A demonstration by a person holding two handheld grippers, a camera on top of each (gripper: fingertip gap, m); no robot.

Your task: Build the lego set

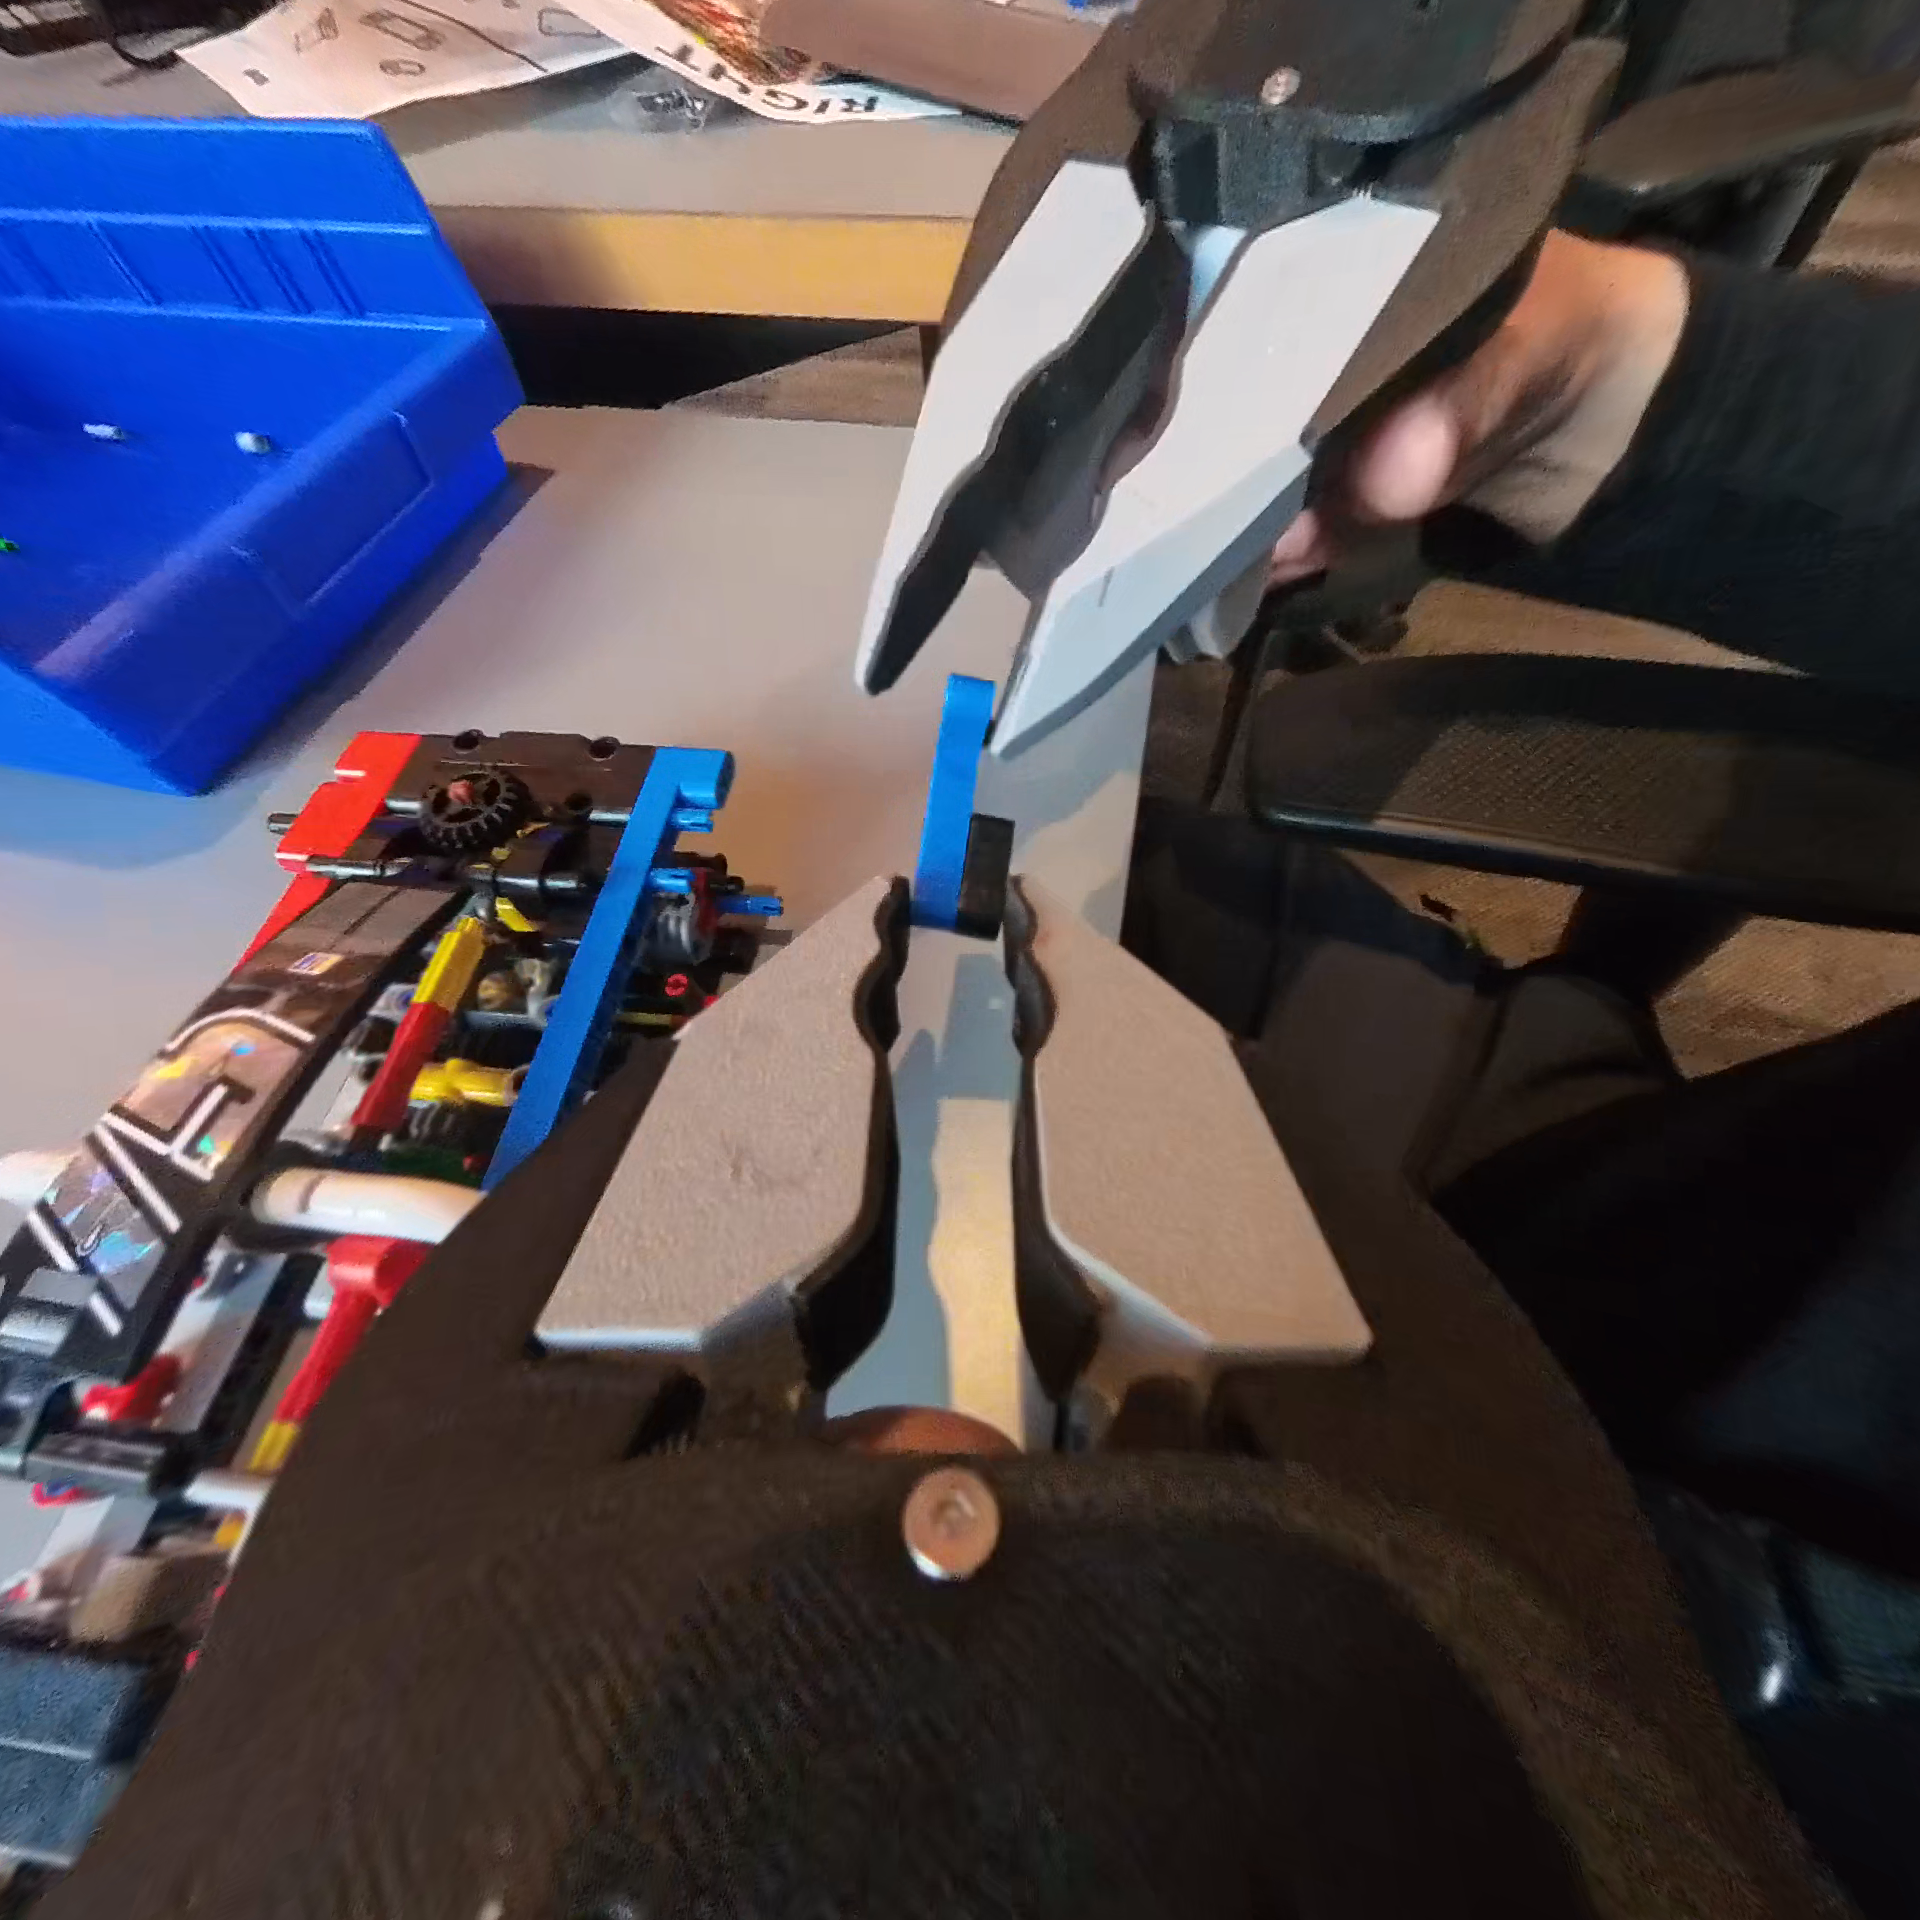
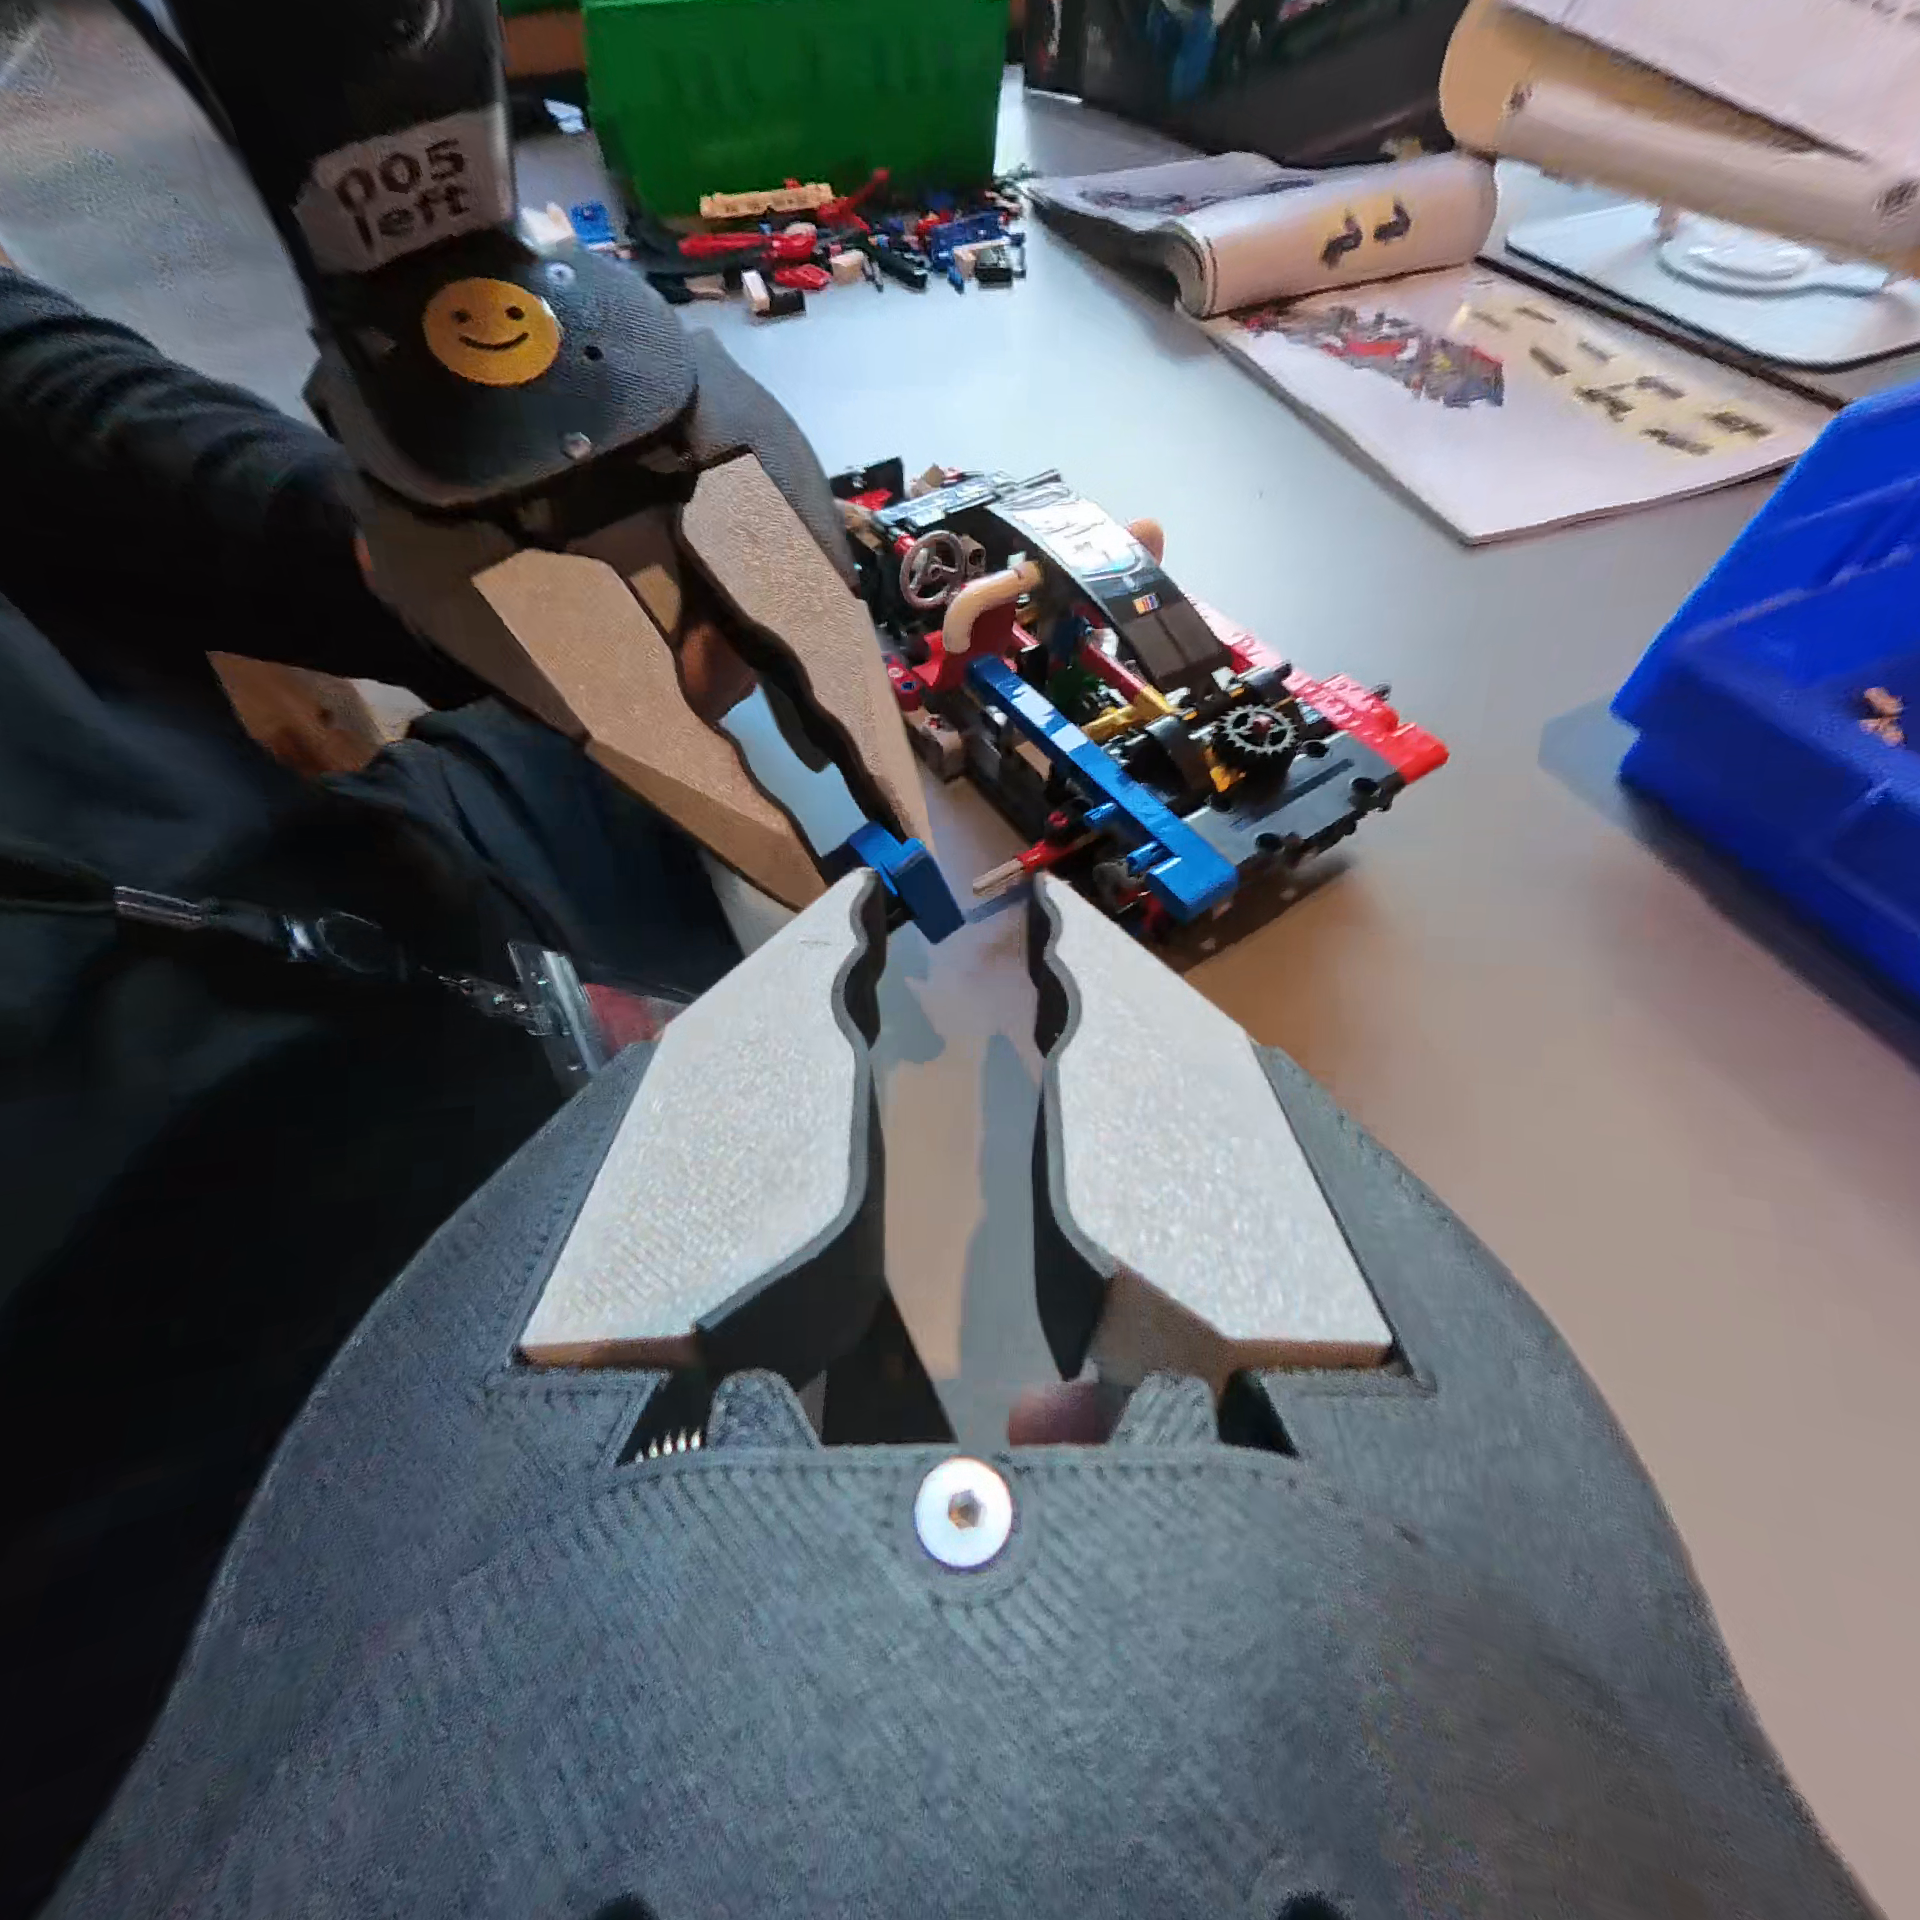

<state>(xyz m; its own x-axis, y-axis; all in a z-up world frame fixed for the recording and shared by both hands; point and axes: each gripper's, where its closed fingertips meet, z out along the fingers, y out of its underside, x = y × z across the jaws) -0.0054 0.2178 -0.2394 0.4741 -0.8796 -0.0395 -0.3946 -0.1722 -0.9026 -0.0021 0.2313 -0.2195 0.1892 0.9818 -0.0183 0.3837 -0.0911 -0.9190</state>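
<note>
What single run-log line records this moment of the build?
left gripper: shut on blue piece | right gripper: open, tips at piece | car: on table, untouched | step: handover or joining

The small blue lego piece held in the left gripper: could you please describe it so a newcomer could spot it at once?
Start at the half-built lego car on the grey table. Beside it, the left gripper pinches a short blue beam standing upright, with a black block attached. Unlike the car's long blue beam, it is off the table.

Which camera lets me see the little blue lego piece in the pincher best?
The left wrist view. There the blue piece stands tall in the left gripper, with a black block on its side. In the right wrist view the blue piece is mostly hidden between the two grippers' fingers.
</note>
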